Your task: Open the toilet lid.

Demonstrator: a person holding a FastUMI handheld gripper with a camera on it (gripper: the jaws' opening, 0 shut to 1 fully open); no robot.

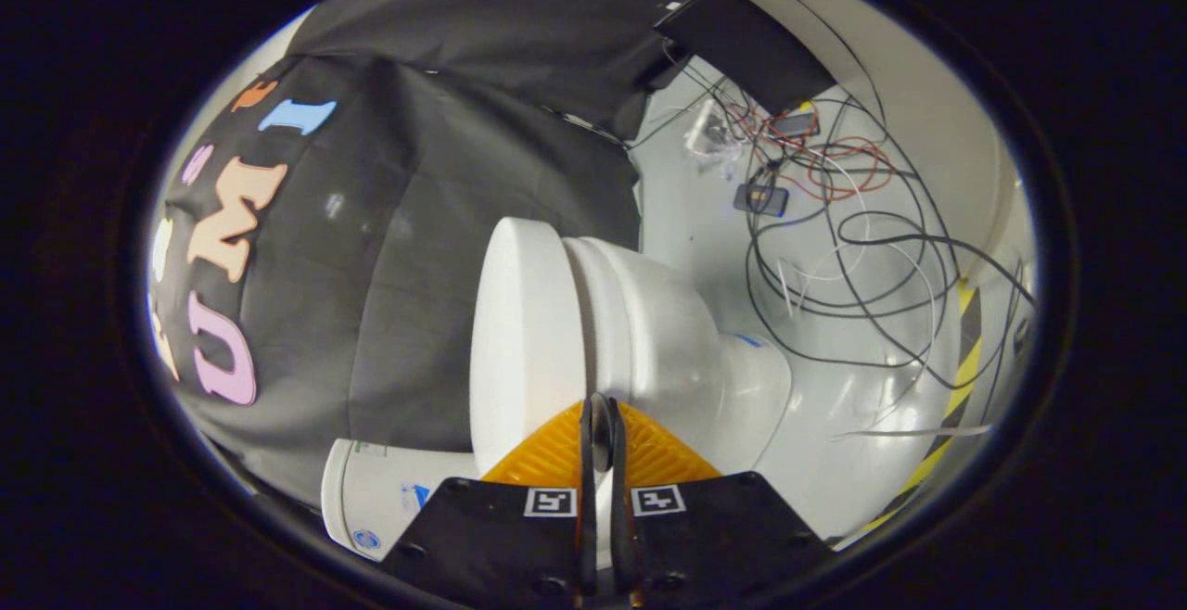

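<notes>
Gripper (600,406) narrow: the two orange fingers (556,452) sit almost together, a thin slit between them, tips right at the edge of the lid (519,332). Cannot tell whether they pinch the lid's rim or only touch it. Lid is white and flat, lying closed against the bowl (668,332). View is rolled sideways. Tank (380,499) next to the lid, against the black cloth wall (417,221). Beyond the bowl, loose cables (862,248) on pale floor (835,406); yellow-black tape strip (960,378) past them
</notes>
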